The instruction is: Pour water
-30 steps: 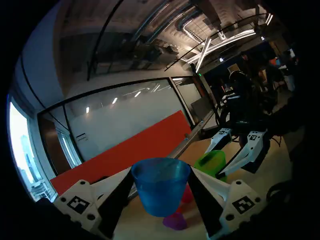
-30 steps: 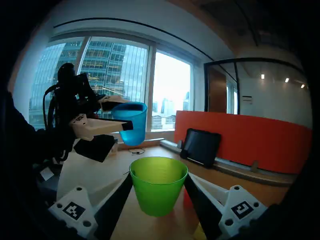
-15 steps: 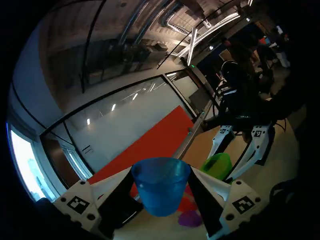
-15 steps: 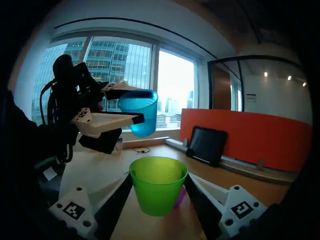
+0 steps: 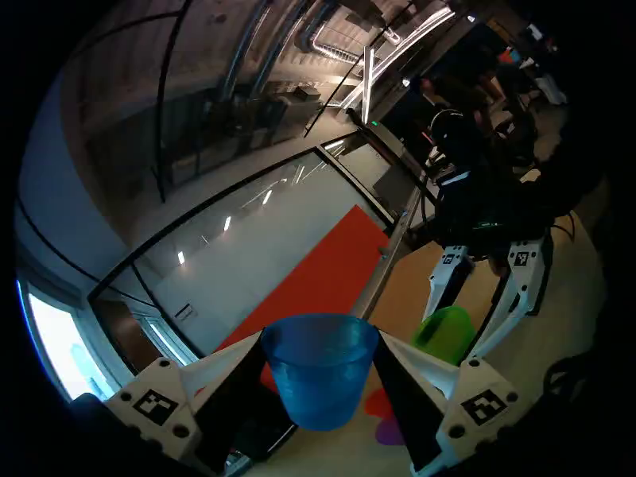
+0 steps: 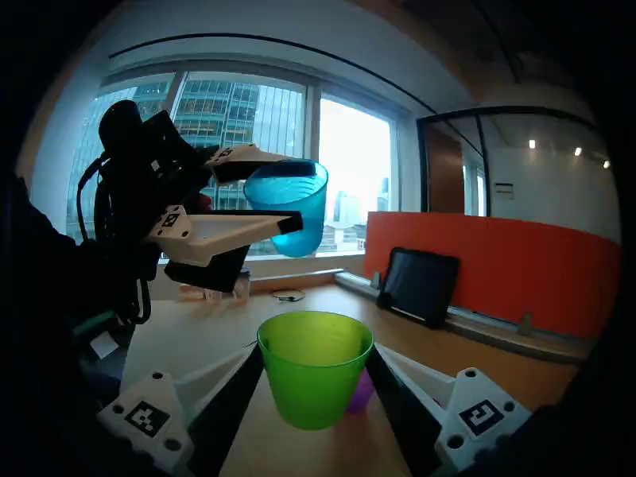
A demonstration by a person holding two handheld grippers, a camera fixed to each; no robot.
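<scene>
Left tool [image 5: 319, 343] is clamped on the blue cup [image 5: 320, 380], held tilted in the air higher than the green cup [image 6: 315, 378], which the right tool [image 6: 316, 354] grips over the desk [image 6: 191, 338].

The green cup [image 6: 315, 374] hides most of a purple cup [image 6: 361, 391].

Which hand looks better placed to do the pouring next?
Left, probably. The left gripper holds the blue cup in its jaws, raised and tilted, while the right gripper holds the green cup upright lower down, ready to receive. Water inside is not visible.
</scene>
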